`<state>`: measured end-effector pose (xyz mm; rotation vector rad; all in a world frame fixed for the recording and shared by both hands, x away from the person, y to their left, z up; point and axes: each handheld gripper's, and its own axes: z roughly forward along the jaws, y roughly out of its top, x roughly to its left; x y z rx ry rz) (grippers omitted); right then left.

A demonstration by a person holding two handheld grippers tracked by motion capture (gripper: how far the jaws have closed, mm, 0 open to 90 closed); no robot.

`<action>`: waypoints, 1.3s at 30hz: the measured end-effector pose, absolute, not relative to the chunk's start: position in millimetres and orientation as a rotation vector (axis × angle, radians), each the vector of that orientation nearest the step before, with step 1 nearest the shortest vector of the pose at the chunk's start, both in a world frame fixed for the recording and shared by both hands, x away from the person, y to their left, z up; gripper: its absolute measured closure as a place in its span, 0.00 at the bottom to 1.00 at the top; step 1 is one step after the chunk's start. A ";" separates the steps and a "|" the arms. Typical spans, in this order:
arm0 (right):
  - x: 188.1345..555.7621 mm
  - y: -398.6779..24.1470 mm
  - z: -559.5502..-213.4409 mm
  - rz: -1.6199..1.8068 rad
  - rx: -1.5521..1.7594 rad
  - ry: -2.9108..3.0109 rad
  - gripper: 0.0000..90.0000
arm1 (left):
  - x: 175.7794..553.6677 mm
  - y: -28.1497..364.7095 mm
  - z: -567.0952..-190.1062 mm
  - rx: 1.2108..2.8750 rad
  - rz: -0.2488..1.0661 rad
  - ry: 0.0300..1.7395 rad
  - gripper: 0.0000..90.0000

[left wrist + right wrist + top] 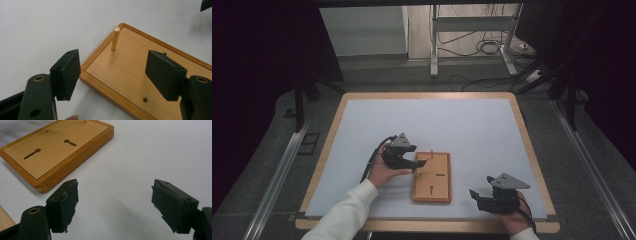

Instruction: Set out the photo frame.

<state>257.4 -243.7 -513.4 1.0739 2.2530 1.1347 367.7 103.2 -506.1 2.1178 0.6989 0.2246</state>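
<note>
The left gripper (418,164) hangs over the left edge of a flat wooden board (438,187). Its two black pads (65,74) are wide apart, and nothing is between them. One pad is out past the board's edge, above the white table mat (472,125). The other pad is above the wood.

Just ahead of the left gripper, near the board's corner, a thin gold peg (115,38) stands up straight. It is not touching the pads. Nothing sits between the pads and the peg.

The right gripper (478,196) is off to the board's right side, near the front edge of the table, with a gap of bare mat between it and the board. Its pads (64,203) are also wide apart and hold nothing. Only white mat lies under them.

Ahead and to the left of the right gripper, the board's top shows two keyhole-shaped slots (70,142) and a small round hole (47,131).

A hand (384,174) in a white sleeve (344,215) holds the left gripper. Far beyond the table, cables (484,46) lie on the floor by a metal stand (434,40).
</note>
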 end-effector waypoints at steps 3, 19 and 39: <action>257.7 -242.5 -514.2 1.132 1.069 2.259 0.24 | 374.3 96.5 -508.2 2.129 0.209 0.690 0.32; 258.1 -238.5 -516.7 1.128 1.046 2.278 0.24 | 394.3 66.5 -518.9 2.135 0.163 0.603 0.62; 258.6 -232.8 -517.2 1.117 1.017 2.292 0.24 | 399.7 70.5 -524.0 2.116 0.114 0.614 0.90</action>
